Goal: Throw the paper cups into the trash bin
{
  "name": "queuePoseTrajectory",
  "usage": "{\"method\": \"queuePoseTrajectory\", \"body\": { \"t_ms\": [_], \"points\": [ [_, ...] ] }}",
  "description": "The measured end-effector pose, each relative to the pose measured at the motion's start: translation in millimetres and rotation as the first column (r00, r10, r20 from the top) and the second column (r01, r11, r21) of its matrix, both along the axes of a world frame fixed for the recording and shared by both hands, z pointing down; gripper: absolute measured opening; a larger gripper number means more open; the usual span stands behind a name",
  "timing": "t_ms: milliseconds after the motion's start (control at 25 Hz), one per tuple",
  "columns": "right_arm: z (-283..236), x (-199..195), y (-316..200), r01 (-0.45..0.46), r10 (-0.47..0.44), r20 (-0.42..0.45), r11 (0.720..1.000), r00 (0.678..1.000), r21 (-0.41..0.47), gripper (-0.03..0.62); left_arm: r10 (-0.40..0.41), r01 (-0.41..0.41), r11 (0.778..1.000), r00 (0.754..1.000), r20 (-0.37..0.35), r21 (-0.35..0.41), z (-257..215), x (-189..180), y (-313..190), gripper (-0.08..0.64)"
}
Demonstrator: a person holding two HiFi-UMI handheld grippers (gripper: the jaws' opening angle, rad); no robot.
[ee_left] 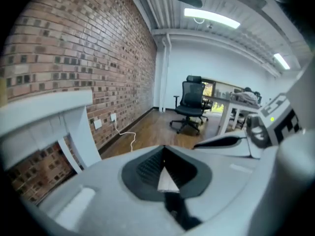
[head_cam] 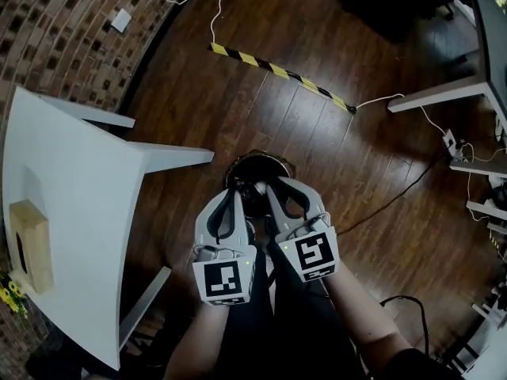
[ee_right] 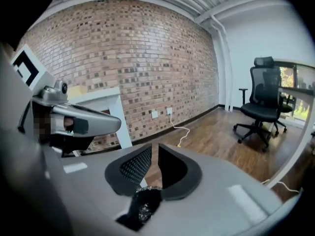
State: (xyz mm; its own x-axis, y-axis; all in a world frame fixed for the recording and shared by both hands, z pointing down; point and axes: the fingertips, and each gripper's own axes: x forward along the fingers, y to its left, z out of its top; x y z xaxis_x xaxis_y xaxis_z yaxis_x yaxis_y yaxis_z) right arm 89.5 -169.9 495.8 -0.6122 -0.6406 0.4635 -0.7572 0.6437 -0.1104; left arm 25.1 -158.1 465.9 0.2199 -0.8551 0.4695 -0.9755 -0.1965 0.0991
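No paper cup shows in any view. A round black trash bin stands on the wooden floor, partly hidden under both grippers. My left gripper and right gripper hang side by side over it, pointing forward and down. The left gripper has its pads meeting at the tips, with a thin white sliver behind them that I cannot identify. The right gripper has a narrow slit between its pads with only floor showing through. Something dark and crinkled shows below its jaws.
A white table stands at the left with a wooden box on it. A yellow-black floor strip and cables cross the floor. A brick wall runs along the left, and an office chair stands far ahead.
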Motion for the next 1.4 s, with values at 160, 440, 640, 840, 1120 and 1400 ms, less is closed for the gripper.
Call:
{"method": "queuePoseTrajectory", "body": {
  "t_ms": [160,440,640,840,1120,1400],
  "points": [
    [-70,1,5,-0.012,0.008,0.052,0.997,0.999,0.071,0.029,0.025,-0.024,0.994,1.0,-0.009,0.105,-68,9,-5,0.005],
    [-165,6,18,0.0,-0.021,0.119,0.985,0.993,0.174,0.009,0.023,-0.021,0.98,1.0,-0.006,0.2,-145,9,9,0.005],
    [-217,2,19,0.037,-0.07,0.114,0.963,0.991,0.265,0.008,0.016,-0.016,0.969,1.0,0.001,0.245,-195,3,20,0.005],
    [-256,-1,14,0.035,-0.074,0.098,0.934,0.992,0.355,0.008,-0.013,0.016,0.955,1.0,-0.011,0.297,-232,-2,25,0.005],
    [-282,5,30,0.023,-0.067,0.086,0.899,0.994,0.437,0.008,-0.012,0.011,0.942,1.0,0.0,0.336,-247,-2,44,0.005],
    [-290,-11,23,0.034,-0.081,0.087,0.895,0.993,0.444,0.008,-0.022,0.024,0.94,1.0,-0.011,0.341,-260,-13,36,0.005]
  ]
}}
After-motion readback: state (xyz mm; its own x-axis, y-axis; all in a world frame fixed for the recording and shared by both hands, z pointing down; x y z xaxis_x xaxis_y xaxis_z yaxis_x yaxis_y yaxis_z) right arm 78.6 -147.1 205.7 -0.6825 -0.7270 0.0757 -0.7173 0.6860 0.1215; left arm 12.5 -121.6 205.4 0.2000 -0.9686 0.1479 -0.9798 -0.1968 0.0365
